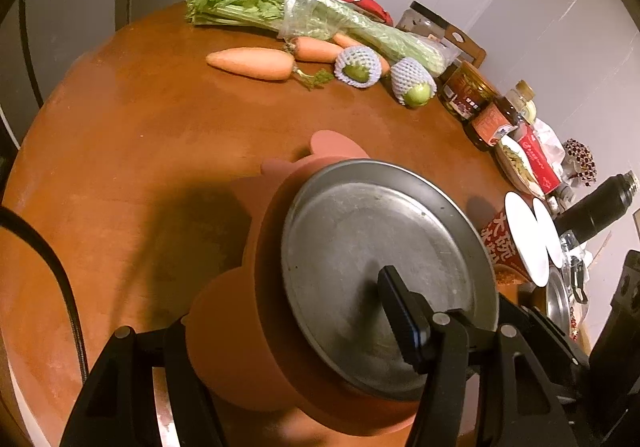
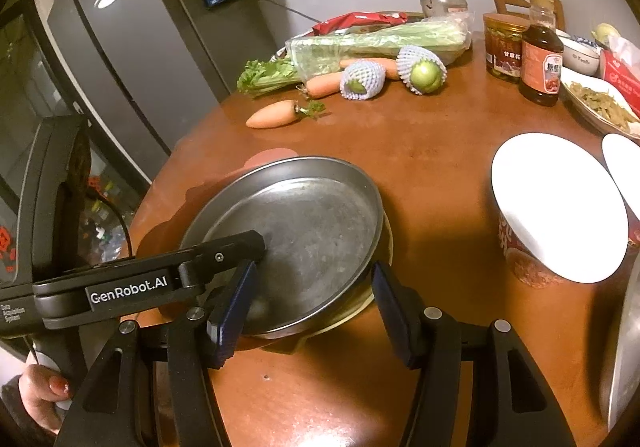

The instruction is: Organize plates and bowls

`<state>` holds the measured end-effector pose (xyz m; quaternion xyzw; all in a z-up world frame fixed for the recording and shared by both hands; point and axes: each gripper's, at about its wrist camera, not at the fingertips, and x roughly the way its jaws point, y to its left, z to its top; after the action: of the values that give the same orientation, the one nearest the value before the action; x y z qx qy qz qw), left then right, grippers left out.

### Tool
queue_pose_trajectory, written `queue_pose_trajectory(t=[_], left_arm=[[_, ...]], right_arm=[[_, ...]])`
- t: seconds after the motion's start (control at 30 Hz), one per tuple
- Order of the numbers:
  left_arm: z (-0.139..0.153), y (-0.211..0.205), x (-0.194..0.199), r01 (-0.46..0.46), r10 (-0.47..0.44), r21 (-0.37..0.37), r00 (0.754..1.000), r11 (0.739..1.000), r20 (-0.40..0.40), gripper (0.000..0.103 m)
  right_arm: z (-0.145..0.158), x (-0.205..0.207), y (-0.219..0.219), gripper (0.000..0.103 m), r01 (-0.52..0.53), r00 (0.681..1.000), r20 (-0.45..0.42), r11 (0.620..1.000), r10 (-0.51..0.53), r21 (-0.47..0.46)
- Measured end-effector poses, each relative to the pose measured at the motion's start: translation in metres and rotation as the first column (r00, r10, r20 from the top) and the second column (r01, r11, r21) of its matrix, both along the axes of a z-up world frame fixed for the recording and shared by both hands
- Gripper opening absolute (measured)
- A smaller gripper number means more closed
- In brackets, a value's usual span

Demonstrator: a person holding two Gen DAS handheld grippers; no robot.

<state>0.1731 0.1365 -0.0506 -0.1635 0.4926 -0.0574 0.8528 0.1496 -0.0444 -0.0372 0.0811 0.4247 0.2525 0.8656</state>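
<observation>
- A hand (image 2: 40, 391) grips the handle of the left gripper (image 1: 312, 287) at the table's (image 2: 420, 151) left edge.
- The left gripper is about half open and clamped on the stack. One finger (image 2: 248, 243) lies inside the plate (image 2: 312, 223), and the other is hidden under the orange bowl (image 1: 240, 319).
- The metal plate sits on top of the orange bowl, on the near left part of the table. The plate has nothing in it, and the bowl's inside is covered.
- The right gripper (image 2: 314, 275) stands a little over half open at the plate's near rim, which lies between its fingers. Whether the pads press on the rim cannot be told.
- Behind the stack, a carrot (image 2: 276, 114) lies loose on the table.
- Celery is in a clear bag (image 2: 380, 37), with its leaves sticking out on the left.
- Two green fruits (image 2: 426, 75) each sit in a white foam net, just in front of the bag.
- A glass jar (image 2: 442, 1) with a black lid stands at the far edge. Its contents are unclear.
- A sauce jar (image 2: 502, 51) and a dark bottle (image 2: 540, 59) stand side by side.
- A red noodle cup (image 2: 528, 267) stands right of the plate, apart from it, and is closed by a white lid (image 2: 560, 207).
- A shallow dish (image 2: 600, 107) holds greenish strips of food, and a small white bowl (image 2: 582, 57) stands behind it.
- A metal bowl (image 2: 624, 347) is cut off at the right edge.
</observation>
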Motion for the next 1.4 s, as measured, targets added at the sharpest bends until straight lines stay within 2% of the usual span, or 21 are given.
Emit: queue_pose_trajectory(t=[0.4,0.7,0.93,1.17,1.4], left_arm=[[0.019,0.008,-0.018,-0.044,0.040,0.059,0.998,0.997,0.053,0.065],[0.050,-0.005,-0.046,-0.072,0.054,0.140,0.990,0.988,0.130,0.065],[0.070,-0.018,-0.058,-0.080,0.051,0.164,0.984,0.983,0.171,0.065],[0.065,-0.018,-0.053,-0.098,0.074,0.152,0.985,0.984,0.154,0.065],[0.077,-0.038,-0.060,-0.062,0.030,0.173,0.983,0.983,0.184,0.065]], right_arm=[[0.018,-0.015,-0.011,0.062,0.054,0.994,0.092,0.998,-0.052,-0.014],[0.042,-0.038,-0.024,0.062,0.064,0.985,0.164,0.998,-0.061,-0.017],[0.063,-0.060,-0.042,0.062,0.086,0.972,0.221,0.996,-0.081,-0.012],[0.071,-0.072,-0.058,0.062,0.088,0.970,0.229,0.996,-0.086,0.002],[0.083,-0.084,-0.088,0.062,0.141,0.955,0.259,0.990,-0.143,0.027]])
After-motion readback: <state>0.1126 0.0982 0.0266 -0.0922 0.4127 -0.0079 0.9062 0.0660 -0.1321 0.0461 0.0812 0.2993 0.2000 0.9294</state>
